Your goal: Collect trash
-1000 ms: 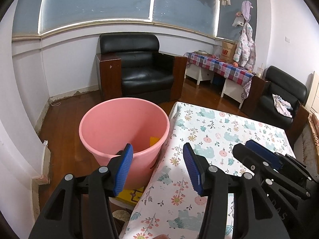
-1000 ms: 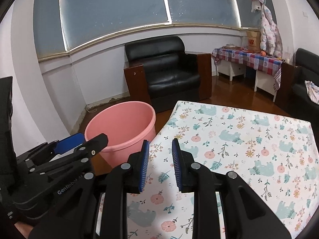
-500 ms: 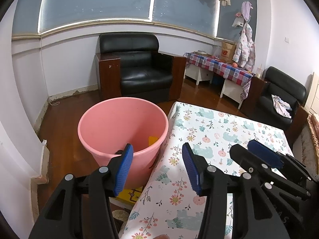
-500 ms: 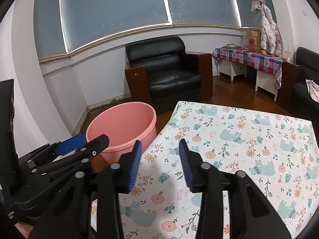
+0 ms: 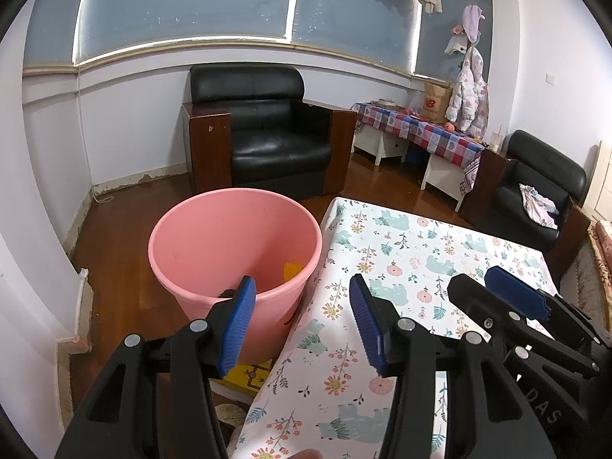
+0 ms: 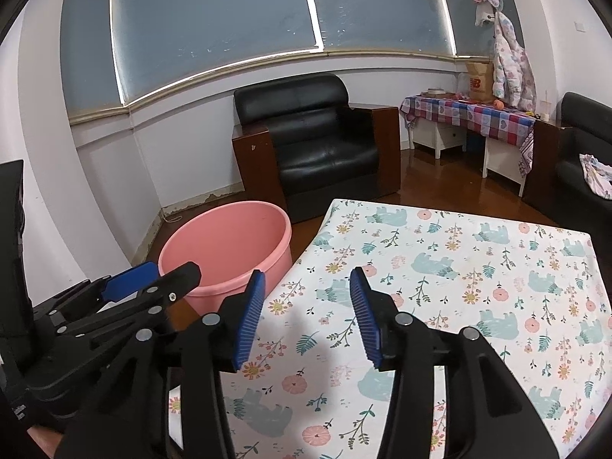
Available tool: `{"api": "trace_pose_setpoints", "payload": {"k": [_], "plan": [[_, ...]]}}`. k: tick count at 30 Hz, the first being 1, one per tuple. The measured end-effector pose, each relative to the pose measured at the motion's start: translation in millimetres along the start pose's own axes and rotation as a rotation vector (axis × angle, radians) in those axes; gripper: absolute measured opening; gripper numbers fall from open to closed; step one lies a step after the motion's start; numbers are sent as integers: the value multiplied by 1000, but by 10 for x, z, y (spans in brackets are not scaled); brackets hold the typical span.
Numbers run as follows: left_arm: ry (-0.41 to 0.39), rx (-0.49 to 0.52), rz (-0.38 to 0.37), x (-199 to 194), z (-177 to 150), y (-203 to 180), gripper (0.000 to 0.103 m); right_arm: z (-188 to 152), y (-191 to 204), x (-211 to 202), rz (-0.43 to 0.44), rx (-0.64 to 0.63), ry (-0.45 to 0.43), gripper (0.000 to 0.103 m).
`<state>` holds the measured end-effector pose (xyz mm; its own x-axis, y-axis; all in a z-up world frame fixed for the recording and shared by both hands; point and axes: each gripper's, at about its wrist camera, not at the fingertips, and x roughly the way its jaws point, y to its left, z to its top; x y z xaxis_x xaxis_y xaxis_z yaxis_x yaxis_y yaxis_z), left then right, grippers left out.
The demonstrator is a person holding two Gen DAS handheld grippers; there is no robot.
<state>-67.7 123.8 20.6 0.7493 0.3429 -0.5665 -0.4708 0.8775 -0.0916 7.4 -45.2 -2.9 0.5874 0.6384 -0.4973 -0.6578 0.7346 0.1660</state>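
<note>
Trash seen only inside pink bucket point(image 5: 214, 244) ahead-left of left gripper point(image 5: 302, 310) (spread, empty); right gripper point(image 6: 308, 306) just opened, nothing between, tablecloth point(image 6: 459, 267) ahead bare.

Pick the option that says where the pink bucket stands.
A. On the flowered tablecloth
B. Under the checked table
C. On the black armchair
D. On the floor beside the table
D: the pink bucket stands on the wooden floor, close by the left edge of the table, with the armchair farther back.
</note>
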Motion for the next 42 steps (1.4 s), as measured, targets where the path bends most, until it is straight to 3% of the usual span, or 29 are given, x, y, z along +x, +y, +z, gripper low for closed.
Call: {"api": "trace_pose_setpoints", "payload": {"k": [42], "plan": [[19, -16, -7, 66, -17, 35, 50, 7, -44, 37, -30, 0, 8, 47]]}}
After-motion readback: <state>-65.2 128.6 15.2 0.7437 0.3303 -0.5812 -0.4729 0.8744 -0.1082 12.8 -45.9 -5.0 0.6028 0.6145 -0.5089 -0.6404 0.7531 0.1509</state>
